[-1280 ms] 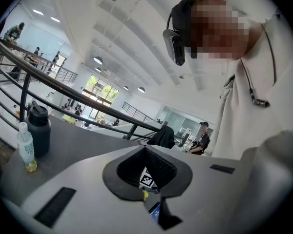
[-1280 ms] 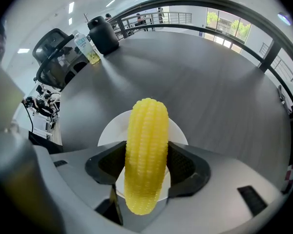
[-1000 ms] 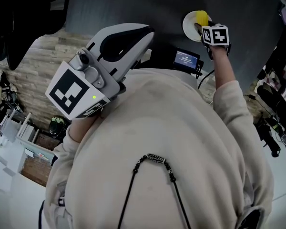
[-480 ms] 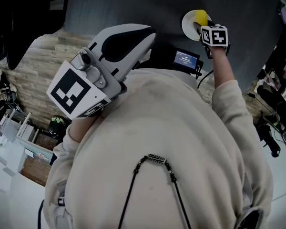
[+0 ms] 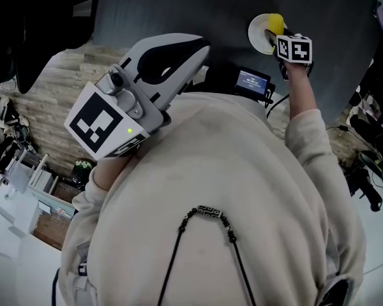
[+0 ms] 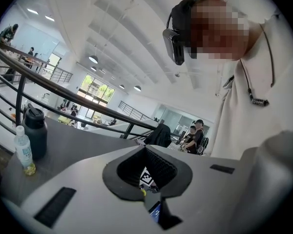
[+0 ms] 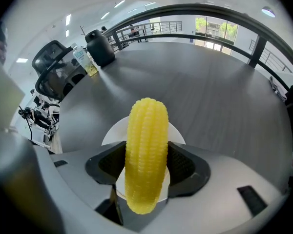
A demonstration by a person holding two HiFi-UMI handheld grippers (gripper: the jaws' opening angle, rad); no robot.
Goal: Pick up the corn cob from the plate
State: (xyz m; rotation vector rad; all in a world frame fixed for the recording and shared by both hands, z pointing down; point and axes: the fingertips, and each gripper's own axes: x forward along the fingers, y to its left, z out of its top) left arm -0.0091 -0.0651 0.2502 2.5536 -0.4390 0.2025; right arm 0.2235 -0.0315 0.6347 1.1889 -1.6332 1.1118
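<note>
A yellow corn cob (image 7: 146,150) stands on end between the black pads of my right gripper (image 7: 146,156), which is shut on it. Right behind the cob is the white plate (image 7: 111,133), on the dark grey table (image 7: 215,96). In the head view the corn cob (image 5: 276,23) sits over the plate (image 5: 256,30) at the top, and the right gripper (image 5: 274,36) reaches down to it under its marker cube. My left gripper (image 5: 202,44) is held up near the person's chest, away from the plate. In its own view the left gripper (image 6: 146,150) is shut and holds nothing.
A black bottle (image 7: 100,48) and a clear bottle of yellowish liquid (image 7: 85,60) stand at the table's far left edge. An office chair (image 7: 53,67) is beside them. A small device with a lit screen (image 5: 252,81) lies near the table's front edge. A railing runs behind the table.
</note>
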